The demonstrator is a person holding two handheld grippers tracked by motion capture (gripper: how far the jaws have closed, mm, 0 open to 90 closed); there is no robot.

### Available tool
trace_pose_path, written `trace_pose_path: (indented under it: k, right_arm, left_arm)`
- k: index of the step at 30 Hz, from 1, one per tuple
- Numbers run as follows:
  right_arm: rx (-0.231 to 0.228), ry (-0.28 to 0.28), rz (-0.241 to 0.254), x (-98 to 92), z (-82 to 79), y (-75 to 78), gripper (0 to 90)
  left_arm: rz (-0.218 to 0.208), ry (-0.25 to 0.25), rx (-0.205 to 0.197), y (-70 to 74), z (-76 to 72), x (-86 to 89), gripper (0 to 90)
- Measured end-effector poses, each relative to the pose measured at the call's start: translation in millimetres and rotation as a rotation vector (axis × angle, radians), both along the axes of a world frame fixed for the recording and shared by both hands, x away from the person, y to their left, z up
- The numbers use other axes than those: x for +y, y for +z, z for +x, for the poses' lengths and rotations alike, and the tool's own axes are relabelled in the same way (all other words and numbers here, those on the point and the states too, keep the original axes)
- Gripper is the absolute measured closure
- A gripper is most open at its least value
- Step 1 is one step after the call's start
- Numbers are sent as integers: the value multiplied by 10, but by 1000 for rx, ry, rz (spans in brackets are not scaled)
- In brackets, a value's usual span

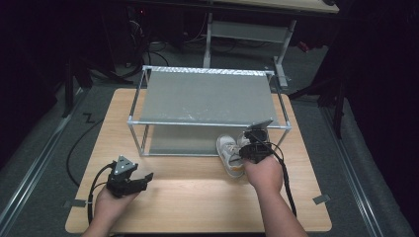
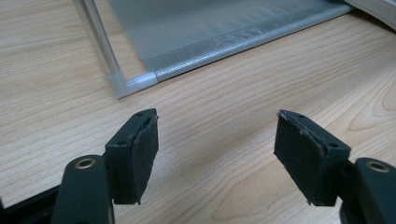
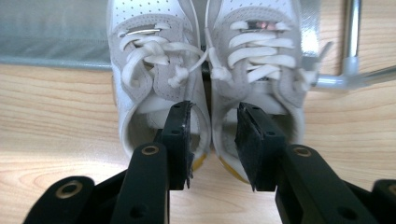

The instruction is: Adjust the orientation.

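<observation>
The right claw (image 3: 212, 140) pinches the inner walls of two white shoes (image 3: 159, 84) together, at the rack's (image 1: 207, 96) front right corner. The left claw (image 2: 217, 154) is spread over the bare tabletop (image 1: 197, 197) near its front left corner.

I can read no text, label, brand, number or sign anywhere here. The white shoes (image 3: 205, 70) between my fingers (image 3: 180, 140) carry no legible mark on their perforated uppers or tongues, the grey shelf rack (image 1: 207, 96) is plain, and the wooden counter (image 1: 197, 197) bears only grain.
</observation>
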State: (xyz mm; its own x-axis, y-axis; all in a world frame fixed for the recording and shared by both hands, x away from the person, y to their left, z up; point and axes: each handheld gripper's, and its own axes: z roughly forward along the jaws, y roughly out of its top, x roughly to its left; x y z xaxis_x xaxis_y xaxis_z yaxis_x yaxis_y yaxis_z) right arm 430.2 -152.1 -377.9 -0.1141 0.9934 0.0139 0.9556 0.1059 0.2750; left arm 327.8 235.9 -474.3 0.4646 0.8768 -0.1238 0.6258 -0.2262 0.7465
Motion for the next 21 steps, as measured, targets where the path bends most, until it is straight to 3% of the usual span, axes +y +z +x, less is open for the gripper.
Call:
trace_pose_path:
  k: [3, 6, 9, 14, 18, 19, 21]
  right_arm:
    - [-14, 27, 25, -44, -96, 54, 648]
    - [-70, 84, 32, -87, -276, 59, 635]
    - [-139, 138, 39, -176, -515, -28, 627]
    - [-235, 177, 99, -389, -856, -266, 642]
    - [-308, 179, 120, -536, -980, -454, 698]
    - [-319, 176, 124, -566, -990, -494, 723]
    - [-350, 178, 121, -627, -997, -565, 789]
  left_arm:
    - [-2, -7, -2, 0, -5, -15, 311]
    - [-11, -25, -9, 24, -29, -71, 327]
    - [-21, -54, -17, 60, -78, -225, 356]
    - [-70, -112, -39, 126, -189, -698, 475]
    - [-8, -159, -55, 137, -241, -1201, 567]
    - [1, -143, -55, 127, -246, -1327, 599]
    - [-88, -100, -23, 96, -224, -1534, 698]
